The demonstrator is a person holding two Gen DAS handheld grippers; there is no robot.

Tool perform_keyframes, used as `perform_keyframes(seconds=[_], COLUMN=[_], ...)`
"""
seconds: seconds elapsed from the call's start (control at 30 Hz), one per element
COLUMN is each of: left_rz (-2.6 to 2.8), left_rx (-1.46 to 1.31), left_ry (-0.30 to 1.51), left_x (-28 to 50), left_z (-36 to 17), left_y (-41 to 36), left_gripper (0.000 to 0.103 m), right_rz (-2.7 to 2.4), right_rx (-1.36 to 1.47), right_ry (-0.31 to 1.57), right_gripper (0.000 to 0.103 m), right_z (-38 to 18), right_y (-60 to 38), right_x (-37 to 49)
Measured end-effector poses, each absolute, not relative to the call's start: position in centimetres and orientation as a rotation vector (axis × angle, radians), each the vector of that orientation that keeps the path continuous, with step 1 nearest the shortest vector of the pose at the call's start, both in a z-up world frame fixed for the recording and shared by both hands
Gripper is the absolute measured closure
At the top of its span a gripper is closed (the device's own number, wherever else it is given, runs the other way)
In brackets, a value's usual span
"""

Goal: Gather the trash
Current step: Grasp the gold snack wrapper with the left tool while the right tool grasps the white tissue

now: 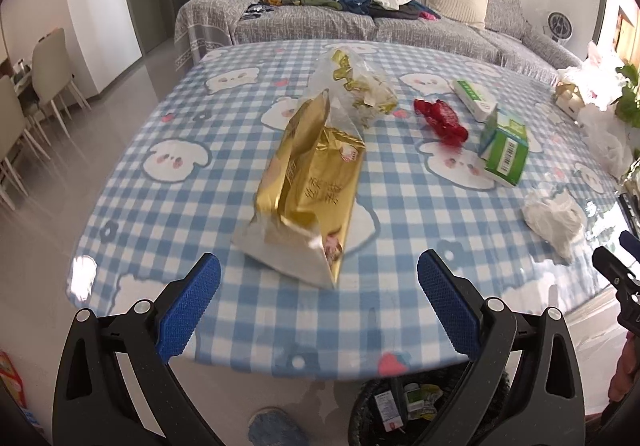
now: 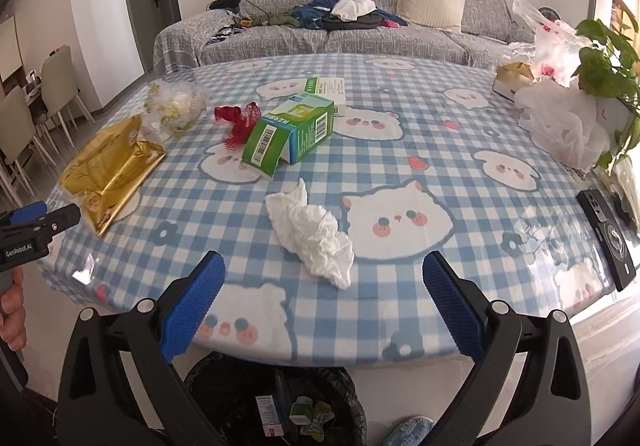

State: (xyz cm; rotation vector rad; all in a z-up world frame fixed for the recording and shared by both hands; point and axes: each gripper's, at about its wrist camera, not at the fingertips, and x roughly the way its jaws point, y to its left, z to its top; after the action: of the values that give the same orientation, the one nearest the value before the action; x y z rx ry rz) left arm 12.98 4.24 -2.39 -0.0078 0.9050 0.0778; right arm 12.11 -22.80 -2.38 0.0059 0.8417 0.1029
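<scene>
Right now both tools stand spread wide and empty at the near edge of the table (image 2: pixel 400 173). The left tool (image 1: pixel 318 278) is lined up on the gold snack bag (image 1: pixel 310 181), whose torn near end lies just ahead of its blue pads, not yet between them. The right tool (image 2: pixel 324 274) faces the crumpled white tissue (image 2: pixel 312 236), which sits just ahead of its open fingers.

Farther out on the checked cloth lie a green carton (image 2: pixel 292 133) tipped on its side with one end open, a scrap of red netting (image 2: pixel 236 123) touching it, a flat white-and-green box (image 2: pixel 326 89) behind, and a clear bag of wrappers (image 2: pixel 176 107) beyond the gold bag. Off to the right are white plastic bags (image 2: pixel 560 129), a plant and a dark phone near the edge — probably not trash, though I cannot be sure.

My judgement is that this is the reach step, with a grasp on neither piece yet. Each tool needs to ease forward until its piece is between the pads, then close: the tissue is soft and should pinch easily, while the slick foil bag may slide or crumple.

Below the table edge stands a black-lined bin (image 2: pixel 240 386), already holding a small box, a bottle-like item and some yellow-green wrappers — so collecting looks partly done, with most pieces left on the table.
</scene>
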Motion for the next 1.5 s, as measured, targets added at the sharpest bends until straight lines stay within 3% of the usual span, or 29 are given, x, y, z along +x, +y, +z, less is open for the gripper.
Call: perform_keyframes(seconds=[0.47,0.7,0.97,1.1,1.13,1.17,1.27,1.5], left_rz=[0.095,0.105,0.115,0.122,0.118,0.110,0.104,0.110], left_rx=[0.010,0.003,-0.008,0.014,0.014,0.011,0.006,-0.018], left_ry=[0.976,1.023,1.067,1.061,1.062,1.065,1.064,1.051], left_x=[19.0,21.0,22.0,21.8,21.8,21.7,21.8,21.3], left_z=[-4.3,-6.1,-7.6,-7.4,-7.4,-7.3,-7.3,-6.9], left_y=[5.0,5.4,5.4,4.2,4.0,3.7,3.3,3.6], left_gripper=[0.008,0.014,0.028,0.046,0.055,0.058,0.070,0.084], right_rz=[0.119,0.134,0.137,0.132,0.123,0.125,0.118,0.121], right_rx=[-0.025,-0.029,-0.007,-0.024,-0.038,-0.035,-0.018,-0.019], right_ry=[0.899,0.922,0.969,0.985,0.982,0.981,0.982,0.980], right_gripper=[0.008,0.013,0.037,0.054,0.060,0.070,0.084,0.090], right_z=[-4.7,-5.6,-6.8,-7.3,-7.3,-7.4,-7.4,-7.2], right_y=[-21.0,-20.2,-20.3,-20.1,-20.0,-20.0,-20.3,-20.5], right_x=[17.3,18.7,19.4,19.3,19.2,19.2,19.2,19.0])
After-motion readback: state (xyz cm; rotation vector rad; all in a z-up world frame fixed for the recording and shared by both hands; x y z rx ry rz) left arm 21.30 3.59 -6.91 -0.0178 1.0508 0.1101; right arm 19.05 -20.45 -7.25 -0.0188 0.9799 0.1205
